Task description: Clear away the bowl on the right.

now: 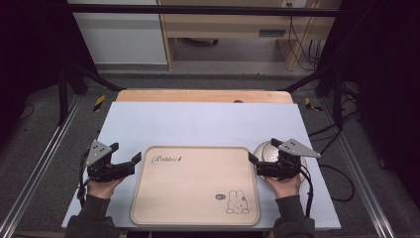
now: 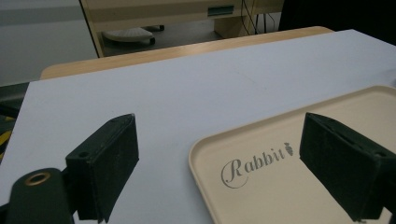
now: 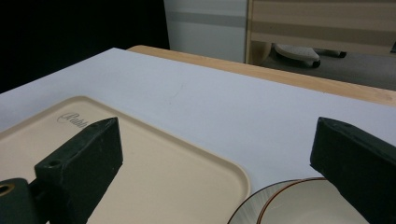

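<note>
1. While both hands rest at the near edge of the desk (image 1: 198,124), the left gripper (image 1: 124,161) sits just left of the tray (image 1: 195,186) with its jaws wide apart and nothing between them.
2. Seen from the left gripper view, those jaws straddle the tray's (image 2: 261,154) near left corner, one over bare desk (image 2: 187,93), the other over the tray by the "Rabbit" lettering (image 2: 257,163).
3. The right gripper (image 1: 258,161) is at the tray's right side, jaws also spread wide and gripping nothing.
4. In the right gripper view one jaw hangs over the tray (image 3: 163,163) and the other over the white bowl (image 3: 299,205), which has a thin brown line round its rim.
5. The bowl (image 1: 265,151) stands upright on the desk, mouth up, just beside the tray's right edge and partly under the right gripper; whether bowl and tray touch cannot be told.
6. The beige tray lies flat at the near middle of the desk, its long axis running left to right, the lettering at its far left corner and a rabbit drawing (image 1: 236,202) at its near right corner.
7. Both grippers point away from the person, angled slightly inward toward the tray.
</note>
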`<state>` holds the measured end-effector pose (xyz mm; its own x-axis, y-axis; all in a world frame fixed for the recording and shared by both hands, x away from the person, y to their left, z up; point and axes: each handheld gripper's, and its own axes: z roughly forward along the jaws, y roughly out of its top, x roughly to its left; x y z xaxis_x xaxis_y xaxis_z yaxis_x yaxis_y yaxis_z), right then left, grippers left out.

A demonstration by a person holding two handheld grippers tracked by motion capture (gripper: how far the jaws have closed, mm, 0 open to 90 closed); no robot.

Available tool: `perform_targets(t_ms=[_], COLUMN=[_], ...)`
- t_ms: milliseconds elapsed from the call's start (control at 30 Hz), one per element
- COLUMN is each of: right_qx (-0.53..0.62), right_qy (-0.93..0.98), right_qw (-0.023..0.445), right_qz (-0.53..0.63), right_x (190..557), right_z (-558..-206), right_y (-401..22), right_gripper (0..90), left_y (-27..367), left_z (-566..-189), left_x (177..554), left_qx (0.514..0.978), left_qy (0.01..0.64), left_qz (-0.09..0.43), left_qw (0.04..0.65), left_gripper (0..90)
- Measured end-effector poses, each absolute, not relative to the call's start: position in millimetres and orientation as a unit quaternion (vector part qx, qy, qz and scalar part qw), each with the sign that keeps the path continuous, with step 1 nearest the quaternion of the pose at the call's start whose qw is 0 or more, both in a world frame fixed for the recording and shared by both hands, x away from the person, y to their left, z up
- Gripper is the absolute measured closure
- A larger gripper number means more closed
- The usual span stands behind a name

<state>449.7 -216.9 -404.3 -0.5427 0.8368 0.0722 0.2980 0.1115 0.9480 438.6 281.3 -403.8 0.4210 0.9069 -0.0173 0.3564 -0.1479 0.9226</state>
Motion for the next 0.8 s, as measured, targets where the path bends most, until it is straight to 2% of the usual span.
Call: perform_targets(t_ms=[800], right_qx=[0.414], right_qy=[0.695], right_qw=[0.267], right_qz=[0.524], right_x=[447.4], right_z=[-397.0], right_y=[-221.0], right_gripper=[3.0], left_y=[280.9], left_z=[-405.9], left_x=[438.6], left_qx=[0.702], left_qy=[0.45], left_qz=[0.288], left_qw=[0.471], left_gripper=[12.1])
